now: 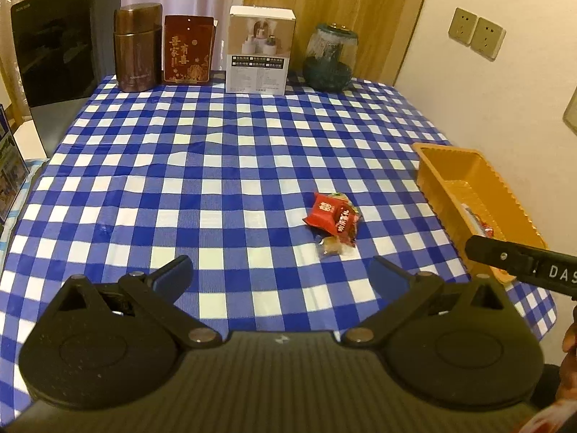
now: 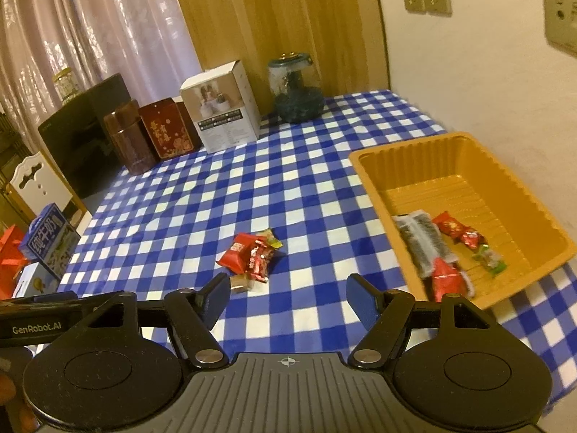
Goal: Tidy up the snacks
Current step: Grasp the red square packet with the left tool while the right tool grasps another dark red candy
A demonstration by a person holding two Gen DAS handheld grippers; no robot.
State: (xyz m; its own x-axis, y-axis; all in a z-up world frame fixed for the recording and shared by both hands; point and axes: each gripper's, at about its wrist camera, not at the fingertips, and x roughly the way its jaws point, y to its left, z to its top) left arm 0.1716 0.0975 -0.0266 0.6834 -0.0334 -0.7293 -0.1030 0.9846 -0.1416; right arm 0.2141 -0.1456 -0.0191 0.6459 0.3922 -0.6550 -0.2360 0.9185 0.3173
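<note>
A small pile of wrapped snacks [image 1: 333,218] lies on the blue checked tablecloth, red packets with a pale candy [image 1: 330,247] in front; it also shows in the right wrist view [image 2: 249,254]. An orange tray [image 2: 523,216] at the table's right holds several snacks, among them a dark striped packet [image 2: 420,238] and red packets [image 2: 456,229]; the tray also shows in the left wrist view [image 1: 465,176]. My left gripper [image 1: 279,274] is open and empty, just short of the pile. My right gripper [image 2: 288,297] is open and empty, between pile and tray.
Along the table's far edge stand a brown canister [image 1: 137,47], a red tin [image 1: 187,50], a white box [image 1: 259,54] and a glass jar [image 1: 330,57]. A black appliance [image 1: 57,43] stands at the far left. Boxes [image 2: 47,241] sit beyond the left edge.
</note>
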